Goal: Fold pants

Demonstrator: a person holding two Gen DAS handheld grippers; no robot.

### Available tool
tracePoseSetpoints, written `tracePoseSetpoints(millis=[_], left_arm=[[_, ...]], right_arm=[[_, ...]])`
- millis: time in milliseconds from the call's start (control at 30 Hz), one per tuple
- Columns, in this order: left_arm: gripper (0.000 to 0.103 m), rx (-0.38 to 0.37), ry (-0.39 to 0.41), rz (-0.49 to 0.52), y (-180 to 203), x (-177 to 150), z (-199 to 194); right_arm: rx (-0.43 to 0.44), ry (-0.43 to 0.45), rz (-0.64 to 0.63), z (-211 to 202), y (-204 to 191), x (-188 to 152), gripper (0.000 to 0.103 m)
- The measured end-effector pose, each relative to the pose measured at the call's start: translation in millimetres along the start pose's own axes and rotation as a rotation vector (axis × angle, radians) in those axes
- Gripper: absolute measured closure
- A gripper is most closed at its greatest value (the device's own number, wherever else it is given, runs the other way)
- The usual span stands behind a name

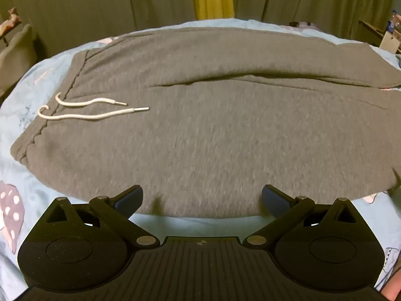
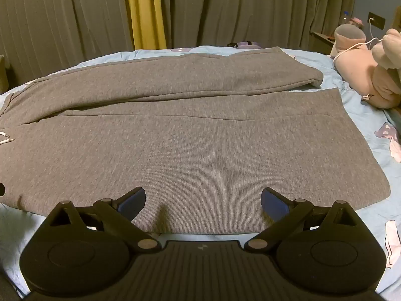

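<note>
in the left wrist view, the grey pants (image 1: 200, 125) lie spread flat across a light blue bedsheet (image 1: 22, 105), waistband to the left with the two white drawstrings (image 1: 95, 111) resting loose on the cloth. the two legs run off to the right, side by side, the far one meeting the near one along a long crease through the middle. the left gripper (image 1: 202, 198) hangs just over the near edge of the near leg, its jaws spread wide with nothing between them; whether the fingertips touch the fabric i cannot tell. in the right wrist view, the same pants (image 2: 195, 145) show their leg ends: the near leg's hem lies flat toward the right, while the far leg's hem sits a little rumpled further back. a pink stuffed toy (image 2: 371, 75) rests on the sheet (image 2: 363, 120) beyond the hems, well clear of the cloth. the right gripper (image 2: 203, 200) also sits at the near edge of the near leg, jaws wide apart and holding nothing. judging by this, no fold has been made yet: the pants are merely laid out, both grippers look poised to take the near edge, and the leg-over-leg fold plus the lengthwise folds all remain.
</note>
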State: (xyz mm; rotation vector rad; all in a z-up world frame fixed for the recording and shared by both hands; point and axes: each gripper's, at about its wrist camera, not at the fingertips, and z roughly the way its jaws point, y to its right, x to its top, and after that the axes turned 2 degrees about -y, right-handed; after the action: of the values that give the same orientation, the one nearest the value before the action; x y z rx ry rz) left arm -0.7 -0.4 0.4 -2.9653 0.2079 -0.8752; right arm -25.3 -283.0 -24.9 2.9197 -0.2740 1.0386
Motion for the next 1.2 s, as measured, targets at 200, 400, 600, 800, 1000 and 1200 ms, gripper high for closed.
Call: tracePoseSetpoints(millis=[200, 400, 600, 800, 1000, 1200], left_arm=[[0.000, 0.010, -0.013, 0.004, 2.7, 0.9, 4.0], [0.000, 0.007, -0.012, 0.002, 0.9, -0.8, 1.9], [0.000, 0.004, -0.014, -0.001, 0.1, -0.5, 2.8], [0.000, 0.001, -0.015, -0.003, -0.6, -2.2, 3.1], [0.000, 0.001, -0.016, -0.007, -1.3, -4.8, 5.1], [0.000, -0.001, -0.020, -0.013, -1.4, -7.0, 7.3]], right_arm=[[-0.001, 0.000, 0.000, 0.1, -0.2, 0.0, 0.004], [-0.003, 0.002, -0.001, -0.1, -0.6, -0.2, 0.004], [-0.002, 0.001, -0.001, 0.0, -0.9, -0.2, 0.004], [-0.003, 0.001, -0.001, 0.3, -0.6, -0.5, 0.004], [-0.003, 0.001, -0.001, 0.5, -0.2, -0.8, 0.004], [-0.003, 0.001, -0.001, 1.3, -0.4, -1.2, 0.004]])
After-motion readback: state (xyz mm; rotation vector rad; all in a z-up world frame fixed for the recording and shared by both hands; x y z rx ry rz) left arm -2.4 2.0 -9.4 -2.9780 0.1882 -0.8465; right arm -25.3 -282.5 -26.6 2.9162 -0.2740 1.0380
